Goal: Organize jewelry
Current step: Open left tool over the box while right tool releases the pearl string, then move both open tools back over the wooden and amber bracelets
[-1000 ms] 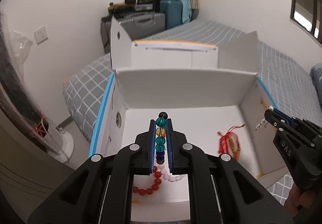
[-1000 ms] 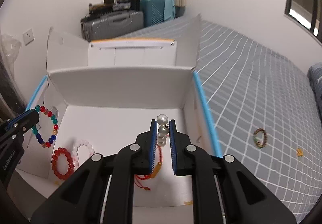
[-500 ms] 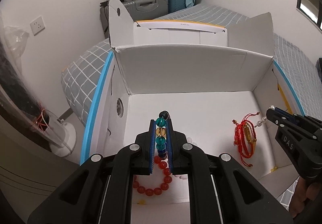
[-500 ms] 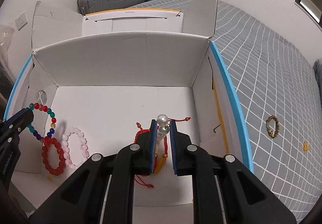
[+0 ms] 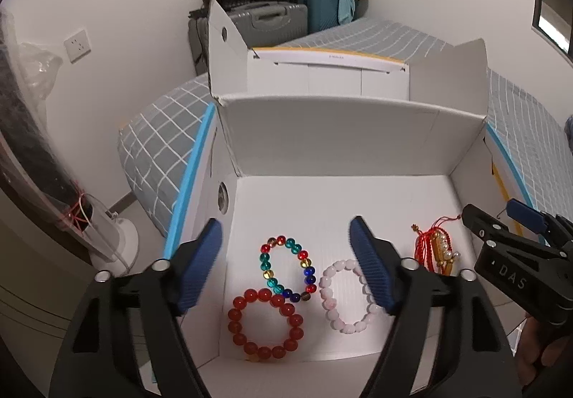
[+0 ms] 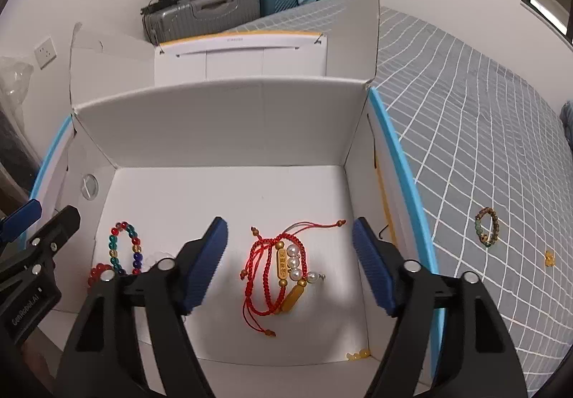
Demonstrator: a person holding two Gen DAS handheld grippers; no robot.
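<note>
Two grippers, left gripper [image 5: 286,262] and right gripper [image 6: 290,263], jaws opening, nothing pinched, above white box [image 6: 222,133]; multicolour bracelet [image 5: 288,269], pearl bracelet [image 6: 295,263] lying inside box.

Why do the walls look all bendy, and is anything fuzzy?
Left wrist view: the fisheye lens bows the box walls and darkens the corners; the beads are sharp, but the dark bundle at the left edge is smeared. Right wrist view: the bed's grid lines curve too, and soft shadows lie beside the red cord bracelet.
</note>
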